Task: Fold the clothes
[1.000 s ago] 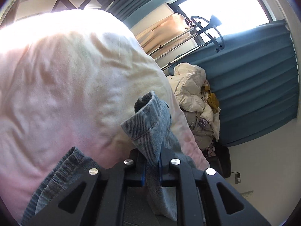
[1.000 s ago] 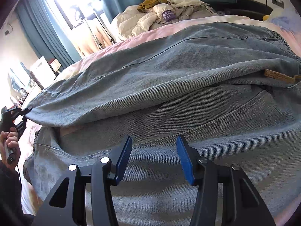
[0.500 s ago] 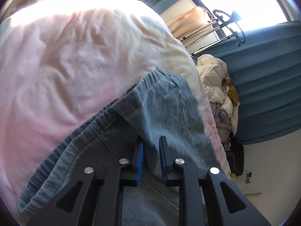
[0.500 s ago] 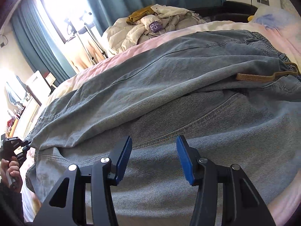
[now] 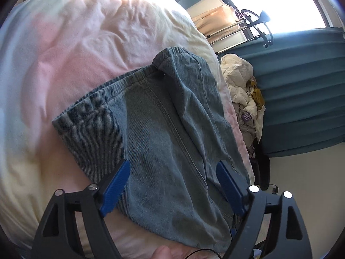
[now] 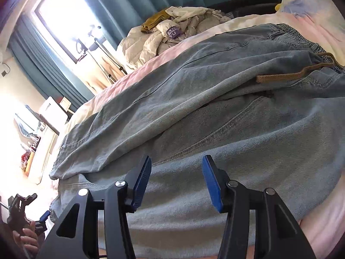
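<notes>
Light blue jeans (image 6: 215, 108) lie folded lengthwise on the bed, with a tan drawstring (image 6: 280, 76) at the waist on the right. In the left wrist view the two leg ends (image 5: 163, 129) lie stacked, hems toward the far side. My left gripper (image 5: 172, 166) hovers over them with its jaws opening wide; denim shows below the gap but neither pad presses on it. The right gripper (image 6: 177, 161) stands open above the thigh area with nothing pinched. At the lower left of the right wrist view a hand (image 6: 25, 237) holds the left gripper (image 6: 42, 220).
A pink and white bed cover (image 5: 75, 54) lies under the jeans. A pile of pale clothes (image 5: 243, 90) sits past the bed's far edge, before teal curtains (image 5: 301, 86). A garment stand (image 5: 248, 28) is by the bright window. A dresser (image 6: 43, 133) stands at left.
The left gripper, earlier shut on a denim leg end, laid it over the other leg, let go and spread its jaws. The right gripper rolled a little and stayed open.
</notes>
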Available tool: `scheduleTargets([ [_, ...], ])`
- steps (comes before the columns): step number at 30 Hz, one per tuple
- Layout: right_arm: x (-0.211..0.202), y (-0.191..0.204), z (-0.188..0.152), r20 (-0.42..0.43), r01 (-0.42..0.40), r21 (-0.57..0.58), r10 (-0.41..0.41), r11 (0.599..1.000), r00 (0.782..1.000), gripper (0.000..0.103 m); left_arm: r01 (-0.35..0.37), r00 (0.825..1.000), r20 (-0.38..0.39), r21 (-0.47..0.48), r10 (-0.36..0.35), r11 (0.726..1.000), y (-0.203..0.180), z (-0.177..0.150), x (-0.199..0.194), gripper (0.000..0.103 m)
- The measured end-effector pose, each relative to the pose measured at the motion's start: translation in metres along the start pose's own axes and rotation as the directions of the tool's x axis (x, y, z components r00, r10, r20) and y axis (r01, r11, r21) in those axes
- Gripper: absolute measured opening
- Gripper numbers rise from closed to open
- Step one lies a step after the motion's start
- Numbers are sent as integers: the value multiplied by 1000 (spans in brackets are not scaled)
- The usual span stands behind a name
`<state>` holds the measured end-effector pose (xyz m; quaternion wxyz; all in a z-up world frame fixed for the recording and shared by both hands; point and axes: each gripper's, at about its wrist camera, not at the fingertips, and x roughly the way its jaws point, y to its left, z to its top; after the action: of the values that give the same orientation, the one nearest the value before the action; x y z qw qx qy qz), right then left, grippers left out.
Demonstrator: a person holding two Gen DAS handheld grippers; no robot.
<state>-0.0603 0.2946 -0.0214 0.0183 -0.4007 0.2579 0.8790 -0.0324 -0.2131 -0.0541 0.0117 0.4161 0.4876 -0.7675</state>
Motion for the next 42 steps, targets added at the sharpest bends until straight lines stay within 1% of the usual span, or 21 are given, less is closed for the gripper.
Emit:
scheduleTargets([
  [2,-2,-4,-1,2,5,17,-5,1000,1000,50,-25,999,-31,-10,25,1000,4,-9,4,93],
  [5,-2,-10,1,-4,0,59,1,998,1000,50,-112,988,-115,-35,107,993,16,-25,16,93],
  [8,1,-12,1,-19,2,73,-1,997,1000,50,-139,977,-165,-7,136,990,20,-36,29,94],
  [11,6,-12,-1,-44,2,79,1,997,999,50,-160,973,-166,20,161,987,19,-39,41,94],
  [15,11,-12,-2,-56,7,83,-2,997,998,50,-178,968,-178,3,175,984,24,-38,58,94],
  [17,12,-12,-1,-58,7,90,-2,996,998,50,-167,967,-202,-31,158,985,31,-36,63,94],
  [21,10,-16,-2,-53,20,99,-15,995,998,50,-143,967,-225,-77,123,987,41,-33,66,94],
  [24,7,-18,-2,-44,23,109,-19,994,999,50,-100,973,-223,-139,67,985,51,-31,62,94],
  [28,5,-20,-3,-46,30,114,-25,993,999,50,-38,979,-204,-215,-6,976,60,-31,57,94],
  [30,5,-19,-4,-50,37,113,-32,993,998,50,3,982,-183,-242,-49,970,62,-31,53,92],
  [31,5,-19,-4,-51,39,114,-34,993,998,50,40,981,-174,-259,-88,965,63,-31,51,91],
  [33,4,-19,-4,-48,42,115,-36,992,998,50,145,969,-148,-298,-196,943,65,-30,47,90],
  [35,3,-19,-3,-41,46,118,-42,992,998,50,205,958,-130,-310,-255,928,65,-30,44,90],
  [36,2,-20,-3,-38,47,123,-43,991,998,50,223,954,-123,-311,-272,924,64,-30,44,90],
  [38,-1,-22,-2,-30,49,132,-46,990,999,50,216,957,-123,-302,-262,928,60,-31,46,86],
  [39,-5,-22,-1,-19,51,134,-49,990,999,50,203,960,-128,-298,-250,933,59,-31,47,80],
  [40,-11,-23,1,-6,52,135,-52,989,999,50,190,962,-135,-295,-238,936,58,-31,48,76],
  [42,-26,-28,6,32,42,151,-48,988,998,50,180,963,-141,-292,-228,939,58,-32,47,73],
])
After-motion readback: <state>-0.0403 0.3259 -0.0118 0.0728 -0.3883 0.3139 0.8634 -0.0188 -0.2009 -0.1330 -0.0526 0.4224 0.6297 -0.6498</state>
